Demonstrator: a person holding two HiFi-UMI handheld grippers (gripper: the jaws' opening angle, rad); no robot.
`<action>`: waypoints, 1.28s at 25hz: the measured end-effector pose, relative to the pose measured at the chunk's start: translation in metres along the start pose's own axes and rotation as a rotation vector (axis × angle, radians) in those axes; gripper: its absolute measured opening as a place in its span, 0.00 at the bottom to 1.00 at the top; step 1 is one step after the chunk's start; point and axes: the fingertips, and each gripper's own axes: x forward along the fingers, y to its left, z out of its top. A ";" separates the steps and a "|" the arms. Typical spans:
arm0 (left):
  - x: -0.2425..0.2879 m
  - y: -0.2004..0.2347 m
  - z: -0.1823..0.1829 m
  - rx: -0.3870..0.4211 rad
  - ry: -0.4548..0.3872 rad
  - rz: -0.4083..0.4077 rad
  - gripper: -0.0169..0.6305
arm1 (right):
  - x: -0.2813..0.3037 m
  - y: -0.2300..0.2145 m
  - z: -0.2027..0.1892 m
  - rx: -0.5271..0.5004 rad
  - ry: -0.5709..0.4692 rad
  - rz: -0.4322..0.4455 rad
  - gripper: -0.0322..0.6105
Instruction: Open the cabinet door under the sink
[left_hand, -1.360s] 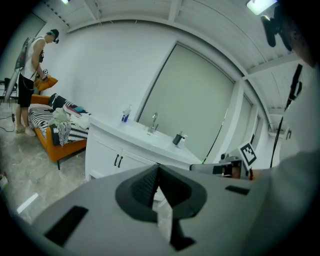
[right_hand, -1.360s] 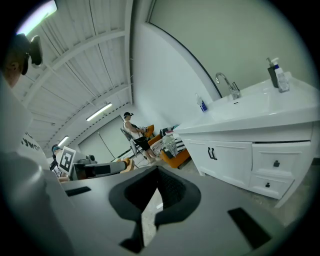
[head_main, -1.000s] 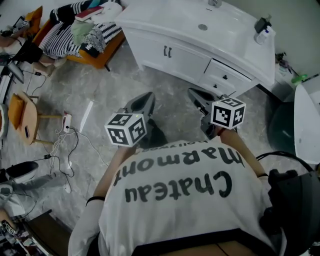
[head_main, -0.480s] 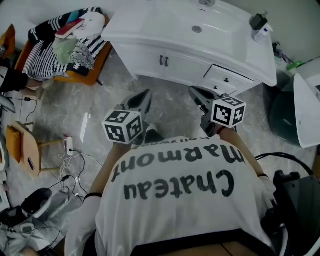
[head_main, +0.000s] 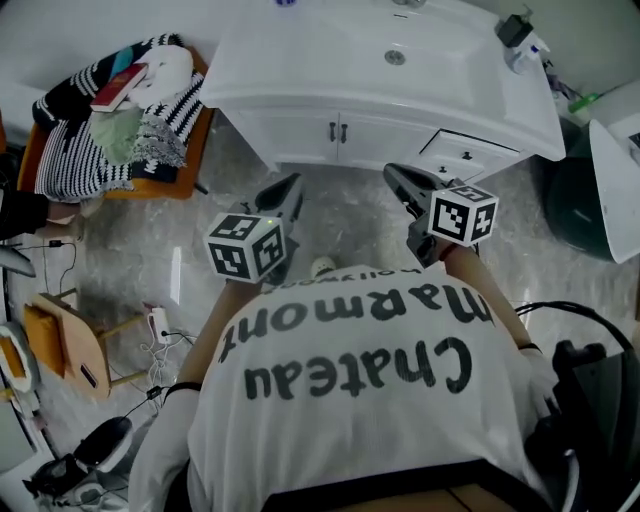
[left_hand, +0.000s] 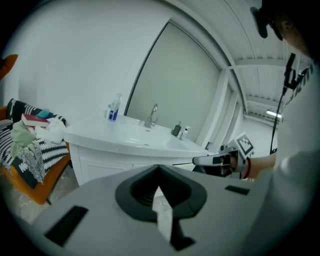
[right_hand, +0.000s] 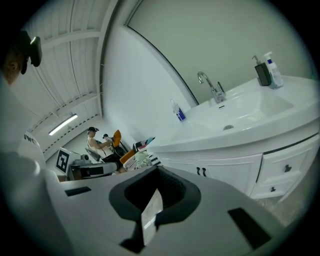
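Standing before the sink (head_main: 400, 50), you have: clothes-heaped chair (head_main: 150, 185) far left; left gripper (head_main: 288, 190), jaws pressed together, empty; cabinet doors (head_main: 305, 135) (shut, dark handles (head_main: 338, 131) side by side) ahead, untouched, apart from both grippers; right gripper (head_main: 398, 180), jaws pressed together, empty.

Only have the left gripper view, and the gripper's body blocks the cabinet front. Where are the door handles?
Observer: In the head view, two dark handles sit side by side where the two cabinet doors meet, under the sink.
Operator: Doors shut?
Observer: Both look shut, flush with the cabinet front.
Operator: And the other hand?
Observer: In its own view, the right gripper has its jaws together with nothing between them.
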 end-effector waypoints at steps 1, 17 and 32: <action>0.001 0.006 0.001 0.005 0.008 -0.010 0.04 | 0.005 0.000 0.001 0.006 -0.007 -0.011 0.05; 0.041 0.065 -0.007 0.014 -0.043 -0.153 0.04 | 0.069 -0.034 -0.007 0.084 -0.021 -0.120 0.05; 0.147 0.144 -0.082 0.135 0.228 -0.061 0.04 | 0.165 -0.131 -0.056 0.157 0.069 -0.163 0.05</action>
